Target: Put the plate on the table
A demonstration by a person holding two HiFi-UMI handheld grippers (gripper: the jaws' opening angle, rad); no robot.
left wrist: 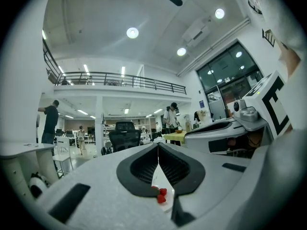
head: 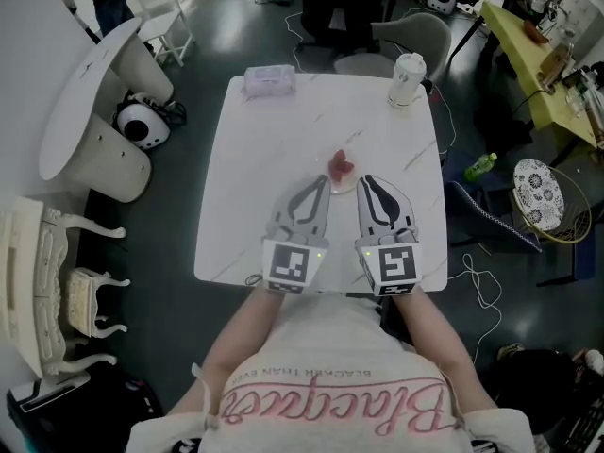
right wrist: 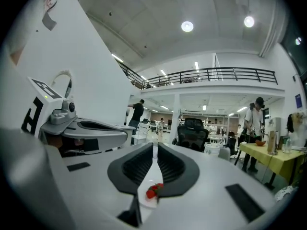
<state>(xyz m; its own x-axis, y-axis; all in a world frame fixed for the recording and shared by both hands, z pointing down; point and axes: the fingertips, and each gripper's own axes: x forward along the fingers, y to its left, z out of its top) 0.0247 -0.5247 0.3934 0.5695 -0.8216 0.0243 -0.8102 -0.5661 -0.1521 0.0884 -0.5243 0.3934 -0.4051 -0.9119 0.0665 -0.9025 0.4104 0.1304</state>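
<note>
Jaws of the left gripper [left wrist: 158, 150] are pressed onto the rim of a small white plate [head: 342, 186], and the jaws of the right gripper [right wrist: 154, 147] pinch the same plate from its other side. Both grippers reach in from the near edge of the white desk [head: 245, 177], side by side, with their tips angled toward each other. The plate is at about the middle of the desk and carries a few small red bits of food [head: 342, 166]. Whether it rests on the top or hangs just above it, I can't tell. Farther off, a pale flat packet [head: 269, 80] lies at the far left corner and a white cup [head: 408, 78] stands at the far right corner. A grey chair [head: 406, 31] stands beyond the far edge.
</note>
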